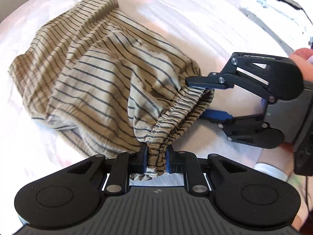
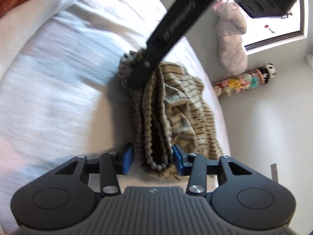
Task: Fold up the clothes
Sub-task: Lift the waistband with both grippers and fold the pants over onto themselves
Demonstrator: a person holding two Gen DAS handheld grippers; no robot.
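Observation:
A tan garment with dark stripes (image 1: 97, 68) lies bunched on the white bed, its gathered elastic waistband (image 1: 182, 107) lifted toward me. My left gripper (image 1: 156, 156) is shut on one end of that waistband. My right gripper (image 1: 203, 98) comes in from the right, with its fingers above and below the other end of the band. In the right wrist view the waistband (image 2: 154, 127) runs between the blue pads (image 2: 128, 159) of my right gripper (image 2: 153, 160), which stands open, with a gap showing at the left pad. The left gripper (image 2: 140, 72) holds the far end there.
The bed sheet (image 1: 195, 19) spreads wide around the garment. White folded items (image 1: 273, 0) lie at the far right corner. A hand (image 1: 301, 58) holds the right gripper. Beyond the bed edge are a pale plush toy (image 2: 232, 39), a colourful toy roll (image 2: 246, 80) and a wall.

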